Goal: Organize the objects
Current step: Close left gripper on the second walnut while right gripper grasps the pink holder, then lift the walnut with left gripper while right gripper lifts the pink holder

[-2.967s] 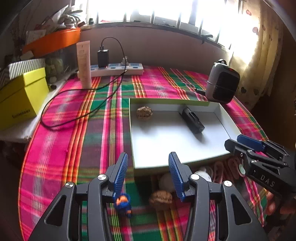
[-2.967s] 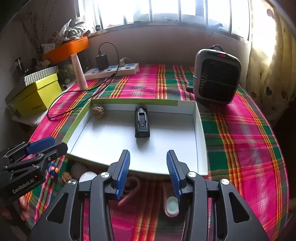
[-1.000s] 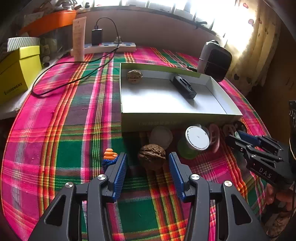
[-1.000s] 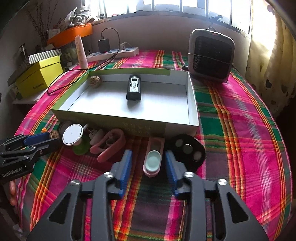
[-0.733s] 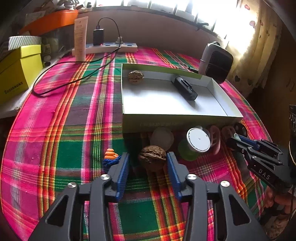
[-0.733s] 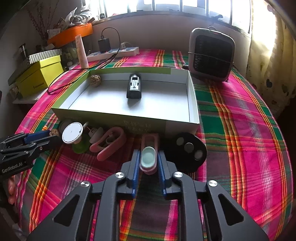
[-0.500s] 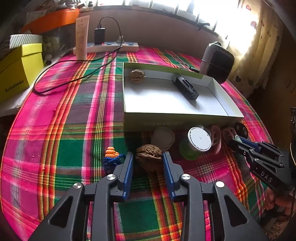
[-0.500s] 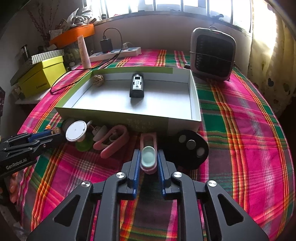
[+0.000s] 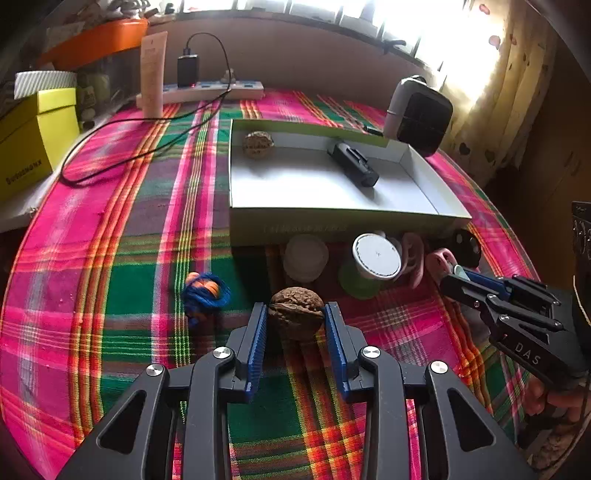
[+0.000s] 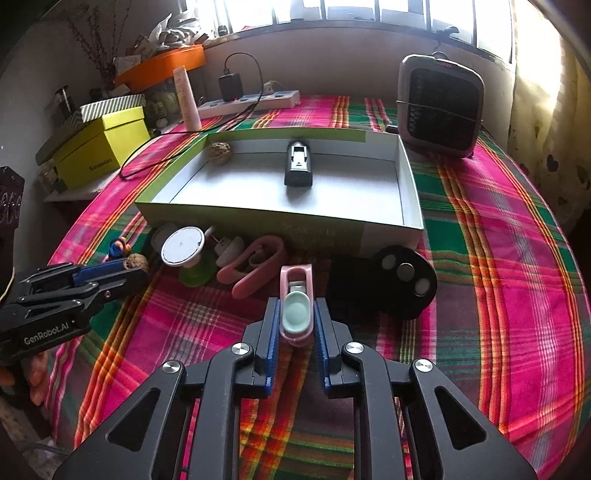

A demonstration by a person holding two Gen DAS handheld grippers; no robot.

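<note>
"GenRobot.AI" is printed in white on the left gripper body, "DAS" on the right gripper body; yellow box at the table's left edge carries lettering too small to read.

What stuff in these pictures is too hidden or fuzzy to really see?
- White plug thing: right wrist view, half hidden behind the round white lid and pink clip.
- Print on the box front wall: left wrist view, too faint to read.
- Window: both views, glare washes out whatever is outside.
- Person's hand: left wrist view, mostly hidden behind the right gripper.
- Orange tray contents: right wrist view, blurred, cut off by the edge.
</note>
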